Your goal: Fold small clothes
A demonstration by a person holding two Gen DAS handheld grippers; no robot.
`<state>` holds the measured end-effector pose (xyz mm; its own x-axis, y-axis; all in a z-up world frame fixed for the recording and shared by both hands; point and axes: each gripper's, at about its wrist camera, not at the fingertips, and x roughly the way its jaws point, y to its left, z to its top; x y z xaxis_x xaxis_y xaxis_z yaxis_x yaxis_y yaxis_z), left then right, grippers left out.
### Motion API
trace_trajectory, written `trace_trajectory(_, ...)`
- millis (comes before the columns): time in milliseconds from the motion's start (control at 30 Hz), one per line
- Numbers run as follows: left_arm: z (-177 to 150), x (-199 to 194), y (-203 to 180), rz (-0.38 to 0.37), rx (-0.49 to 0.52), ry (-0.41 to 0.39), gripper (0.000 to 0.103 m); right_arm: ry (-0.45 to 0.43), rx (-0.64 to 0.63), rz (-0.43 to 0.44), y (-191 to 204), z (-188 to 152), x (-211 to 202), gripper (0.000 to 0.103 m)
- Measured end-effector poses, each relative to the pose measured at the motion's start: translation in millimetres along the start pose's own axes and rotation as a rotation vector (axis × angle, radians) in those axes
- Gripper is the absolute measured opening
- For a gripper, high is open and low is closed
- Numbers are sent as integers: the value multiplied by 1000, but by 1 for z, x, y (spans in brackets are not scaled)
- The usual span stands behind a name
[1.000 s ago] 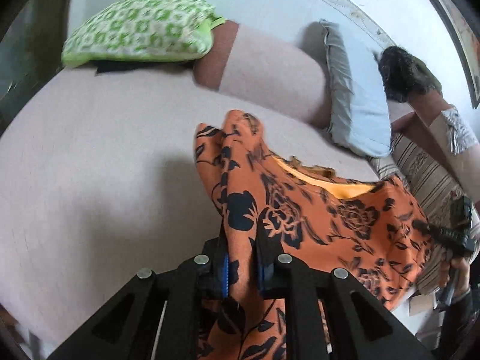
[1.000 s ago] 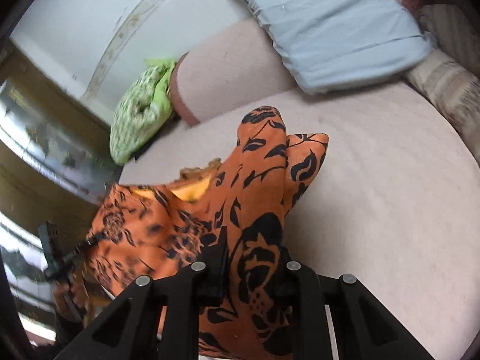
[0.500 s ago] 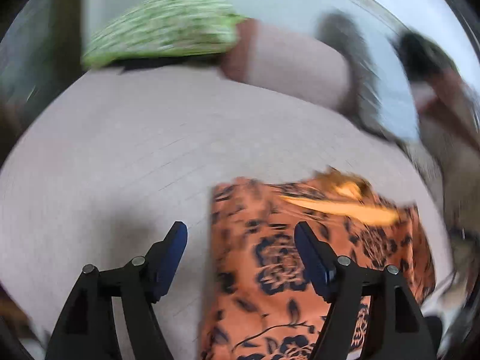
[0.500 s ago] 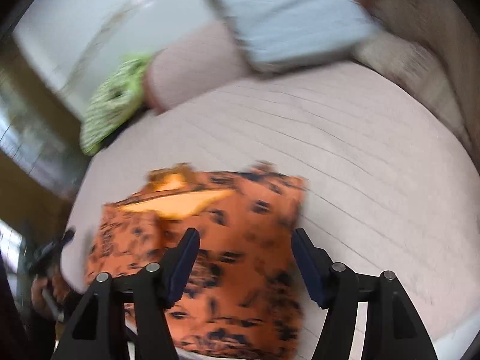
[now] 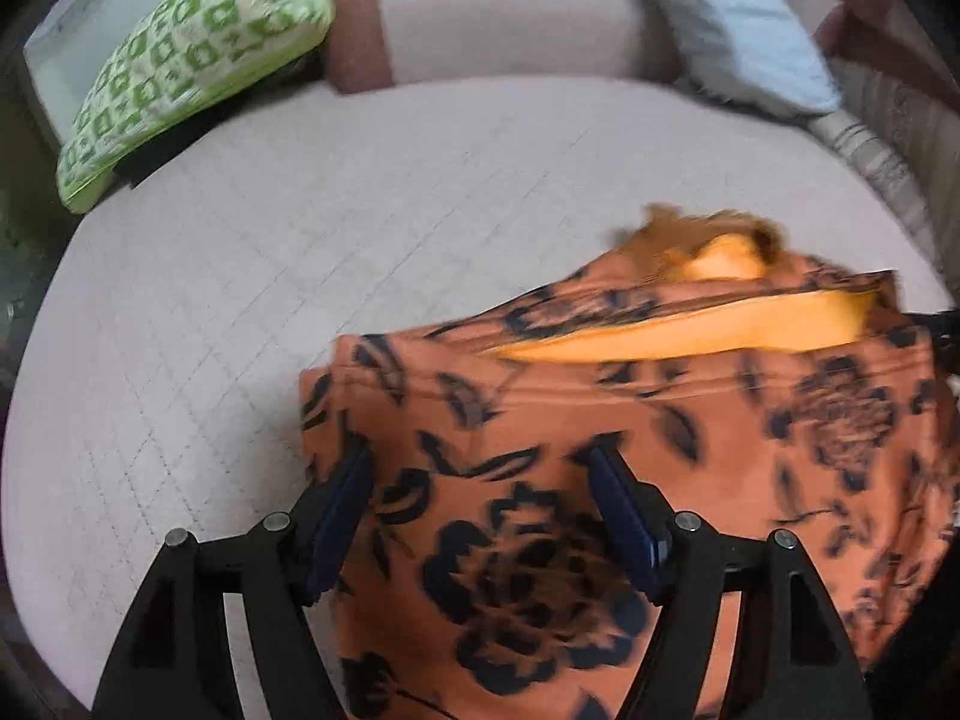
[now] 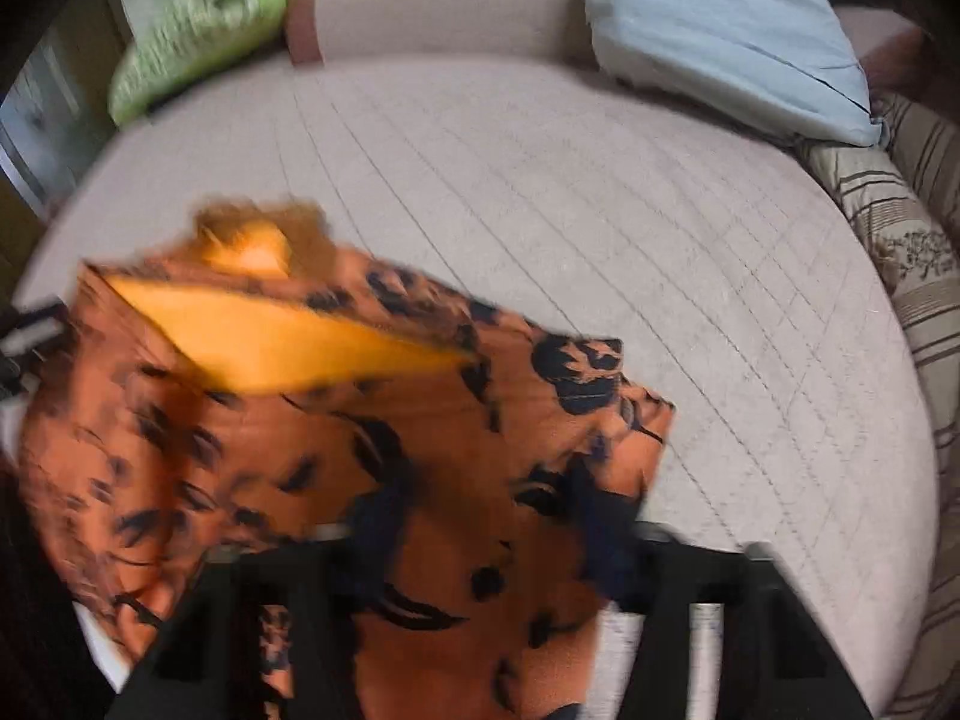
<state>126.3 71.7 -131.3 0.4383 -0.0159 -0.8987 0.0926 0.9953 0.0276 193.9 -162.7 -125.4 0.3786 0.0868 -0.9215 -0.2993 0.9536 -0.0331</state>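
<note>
Garment: orange cloth with black floral print (image 5: 630, 480), lying on the quilted beige bed (image 5: 270, 252), at the bed's near edge. A paler orange lining (image 5: 690, 333) shows along its far side. It lies in one layered slab, fairly flat, so I judge one fold is down and the step in hand is re-gripping for the next fold.

Left gripper (image 5: 480, 468): jaws wide apart, straddling the cloth's near left portion. The blue pads do not press on it; nothing held. The left edge of the cloth lies just beside the left finger.

Right gripper (image 6: 480, 540): view badly blurred. Jaws are closing, with cloth lying between them near the garment's near right corner. I cannot tell if the pads have bitten yet, and from the gap visible I read it as not yet clamped.

Surroundings: green patterned pillow (image 5: 198, 54) at the far left corner of the bed, pale blue pillow (image 6: 720, 30) at the far right, striped fabric (image 6: 912, 252) along the right edge. All well apart from the garment.

Next move, my judgement: I need both grippers pinched on matching near corners through all layers, then carry them over toward the far side evenly. Risk: catching the top layer only, which would peel the fold open.
</note>
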Motion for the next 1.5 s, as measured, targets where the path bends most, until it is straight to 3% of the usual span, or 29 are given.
trace_trajectory(100,-3,10,20,13,-83,11,75,-24,88,33,-20,2,-5,9)
trace_trajectory(200,-5,15,35,-16,-156,19,75,-62,253,45,-56,-6,-12,8)
trace_trajectory(300,-4,7,41,27,-165,-5,75,-49,309,80,-74,-16,-3,18)
trace_trajectory(367,-1,0,46,17,-179,-19,74,-82,405,115,-87,-21,-14,52)
trace_trajectory(400,2,-7,45,-13,-172,-42,74,-103,425,114,-89,-20,-24,57)
trace_trajectory(500,14,-17,27,-103,-71,-60,75,-228,293,136,-67,-10,-62,58)
trace_trajectory(567,21,-20,5,-171,57,-64,75,-230,121,202,-33,1,-77,59)
trace_trajectory(633,29,-18,-19,-237,187,-35,75,-220,-85,206,2,9,-81,59)
trace_trajectory(767,35,-14,-68,-309,436,-18,75,-60,-444,152,50,14,-43,59)
trace_trajectory(867,43,2,-94,-333,589,-1,75,13,-572,156,62,14,-23,59)
trace_trajectory(933,48,16,-108,-325,638,24,75,47,-622,197,62,19,-12,58)
trace_trajectory(1033,44,34,-118,-296,674,82,72,113,-660,193,61,18,12,57)
trace_trajectory(1100,45,39,-115,-342,648,95,51,124,-591,243,53,23,16,47)
trace_trajectory(1133,46,37,-114,-331,649,81,40,125,-559,250,48,26,15,32)
trace_trajectory(1167,45,35,-115,-316,662,70,18,119,-544,250,43,29,13,24)
trace_trajectory(1200,44,33,-115,-306,668,62,13,118,-537,254,40,31,10,20)
trace_trajectory(1267,40,30,-117,-280,686,41,10,115,-540,244,35,33,6,12)
trace_trajectory(1367,37,21,-113,-245,684,-1,7,92,-551,206,32,34,-4,9)
trace_trajectory(1500,46,4,-88,-186,586,-88,7,11,-516,162,22,36,-29,8)
